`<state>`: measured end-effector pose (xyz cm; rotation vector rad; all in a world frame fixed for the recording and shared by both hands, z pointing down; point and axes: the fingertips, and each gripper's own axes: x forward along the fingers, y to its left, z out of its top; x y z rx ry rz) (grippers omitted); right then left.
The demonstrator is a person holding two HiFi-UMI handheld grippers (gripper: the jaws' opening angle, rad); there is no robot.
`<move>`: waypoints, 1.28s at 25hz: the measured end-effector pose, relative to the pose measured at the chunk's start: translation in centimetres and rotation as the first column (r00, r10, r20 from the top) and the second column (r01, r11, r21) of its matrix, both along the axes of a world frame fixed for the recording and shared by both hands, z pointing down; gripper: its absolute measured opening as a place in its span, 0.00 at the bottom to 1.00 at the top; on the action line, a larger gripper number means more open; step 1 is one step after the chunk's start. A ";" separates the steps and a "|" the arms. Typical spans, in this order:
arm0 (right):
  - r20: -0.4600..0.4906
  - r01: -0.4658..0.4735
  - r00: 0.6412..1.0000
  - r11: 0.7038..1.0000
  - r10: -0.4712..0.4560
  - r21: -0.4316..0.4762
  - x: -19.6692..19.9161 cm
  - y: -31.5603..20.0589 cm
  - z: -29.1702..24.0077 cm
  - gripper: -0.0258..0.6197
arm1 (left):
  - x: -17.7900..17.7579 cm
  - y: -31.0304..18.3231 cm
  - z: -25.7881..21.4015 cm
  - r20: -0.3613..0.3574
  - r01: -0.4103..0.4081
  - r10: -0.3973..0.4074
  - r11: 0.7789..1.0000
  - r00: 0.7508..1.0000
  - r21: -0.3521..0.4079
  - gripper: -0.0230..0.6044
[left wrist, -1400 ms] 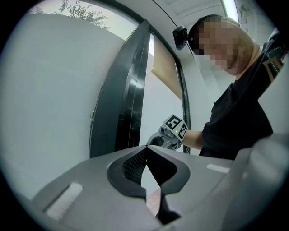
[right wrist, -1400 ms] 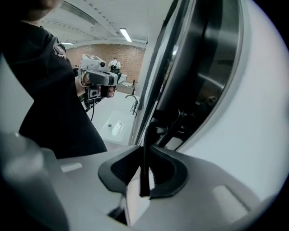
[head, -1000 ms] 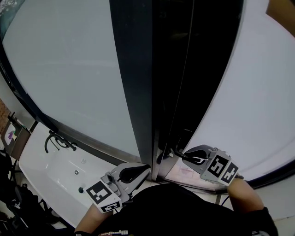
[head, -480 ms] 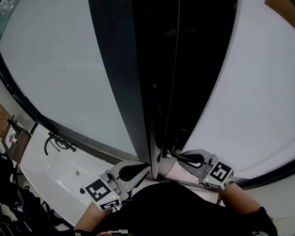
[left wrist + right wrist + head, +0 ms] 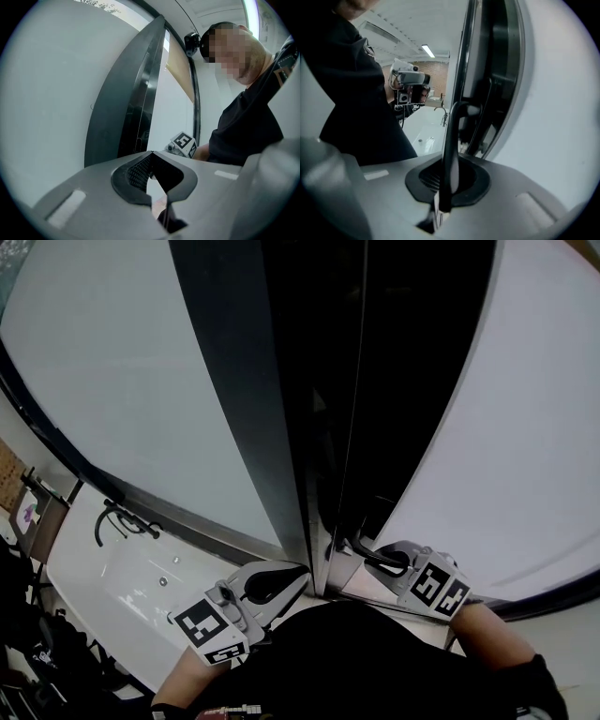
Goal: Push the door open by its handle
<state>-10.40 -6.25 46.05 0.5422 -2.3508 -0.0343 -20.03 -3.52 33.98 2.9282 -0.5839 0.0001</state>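
The door has a dark frame (image 5: 272, 427) between frosted glass panels (image 5: 506, 427). Its black lever handle (image 5: 367, 553) juts out low on the frame. In the right gripper view the handle (image 5: 452, 126) runs straight down between the jaws. My right gripper (image 5: 382, 559) (image 5: 449, 174) has its jaws closing tight on this handle, and the pads press it from both sides. My left gripper (image 5: 292, 577) (image 5: 151, 154) hovers just left of the frame's bottom, shut and holding nothing.
A white basin (image 5: 112, 592) with a black faucet (image 5: 117, 521) lies at the lower left. A frosted panel (image 5: 112, 381) fills the left side. The person's dark shirt (image 5: 356, 662) covers the bottom of the head view.
My right gripper's jaws have come together around the handle and it sits slightly nearer the frame. The left gripper has barely moved. The head view has drifted, so the frame leans further left.
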 end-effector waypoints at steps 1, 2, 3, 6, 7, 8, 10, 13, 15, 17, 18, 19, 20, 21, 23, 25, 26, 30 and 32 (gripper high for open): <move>-0.043 0.003 0.999 1.000 -0.003 -0.013 0.2 0.2 0.6 0.03 | 0.1 0.2 0.0 -0.004 -0.001 0.001 1.000 1.000 0.001 0.04; -0.082 0.001 0.997 1.000 -0.002 -0.019 0.4 0.3 1.2 0.03 | 0.2 0.4 0.0 -0.007 -0.002 0.002 1.000 1.000 0.003 0.04; -0.109 -0.005 0.994 1.000 0.003 -0.018 0.5 0.3 1.7 0.03 | 0.2 0.4 0.0 -0.010 -0.002 0.002 1.000 1.000 0.003 0.04; -0.104 -0.013 0.995 1.000 0.013 0.000 0.1 -0.1 2.7 0.03 | 0.1 0.2 0.2 -0.016 -0.004 0.004 1.000 1.000 -0.007 0.04; -0.091 -0.012 0.996 1.000 0.013 0.012 0.0 -0.2 2.7 0.03 | 0.1 0.2 0.3 -0.016 -0.009 0.008 1.000 1.000 -0.012 0.04; -0.083 -0.011 0.996 1.000 0.013 0.023 -0.1 -0.3 2.6 0.03 | 0.2 0.2 0.4 -0.014 -0.013 0.012 1.000 1.000 -0.016 0.04; -0.082 -0.011 0.997 0.999 0.014 0.043 0.1 -0.5 2.6 0.03 | 0.4 0.1 0.5 -0.013 -0.015 0.014 1.000 1.000 -0.018 0.04; -0.086 -0.009 0.996 0.998 0.015 0.063 0.2 -0.7 2.7 0.03 | 0.8 0.2 0.7 -0.017 -0.021 0.021 1.000 1.000 -0.023 0.04; -0.081 -0.016 0.996 0.997 0.022 0.078 0.2 -0.8 2.5 0.03 | 1.1 0.3 0.8 -0.013 -0.032 0.032 0.999 0.999 -0.026 0.04; -0.072 -0.029 0.997 0.995 0.036 0.099 0.2 -1.0 2.2 0.03 | 1.3 0.4 0.6 -0.011 -0.038 0.037 0.999 0.999 -0.025 0.04; -0.070 -0.036 0.997 0.993 0.044 0.109 0.2 -1.1 2.0 0.03 | 1.4 0.5 0.5 -0.012 -0.038 0.038 0.999 0.999 -0.024 0.04; -0.075 -0.044 0.996 0.992 0.053 0.115 0.3 -1.2 1.9 0.03 | 1.5 0.6 0.4 -0.012 -0.039 0.038 0.999 0.999 -0.022 0.04; -0.084 -0.051 0.995 0.992 0.061 0.117 0.3 -1.2 2.0 0.03 | 1.5 0.7 0.3 -0.011 -0.039 0.039 0.999 0.999 -0.020 0.04; -0.093 -0.056 0.993 0.991 0.067 0.118 0.4 -1.3 2.2 0.03 | 1.5 0.7 0.4 -0.010 -0.040 0.040 0.999 0.999 -0.017 0.04; -0.098 -0.059 0.993 0.991 0.071 0.124 0.5 -1.3 2.4 0.03 | 1.4 0.9 0.4 -0.007 -0.038 0.038 0.999 0.999 -0.012 0.04; -0.097 -0.063 0.992 0.989 0.076 0.133 0.5 -1.2 2.4 0.03 | 1.1 0.9 0.3 -0.007 -0.028 0.028 1.000 1.000 -0.009 0.04; -0.104 -0.073 0.991 0.988 0.087 0.135 0.5 -1.3 2.5 0.03 | 0.9 0.7 0.2 -0.009 -0.022 0.022 1.000 1.000 -0.007 0.04; -0.162 -0.129 0.976 0.984 0.149 0.123 0.7 -2.4 4.0 0.03 | 1.6 0.3 0.0 -0.009 -0.034 0.034 0.999 0.999 -0.001 0.04; -0.163 -0.149 0.973 0.984 0.164 0.102 1.2 -3.1 4.3 0.03 | 2.0 0.5 0.1 -0.002 -0.048 0.048 0.999 0.999 0.000 0.04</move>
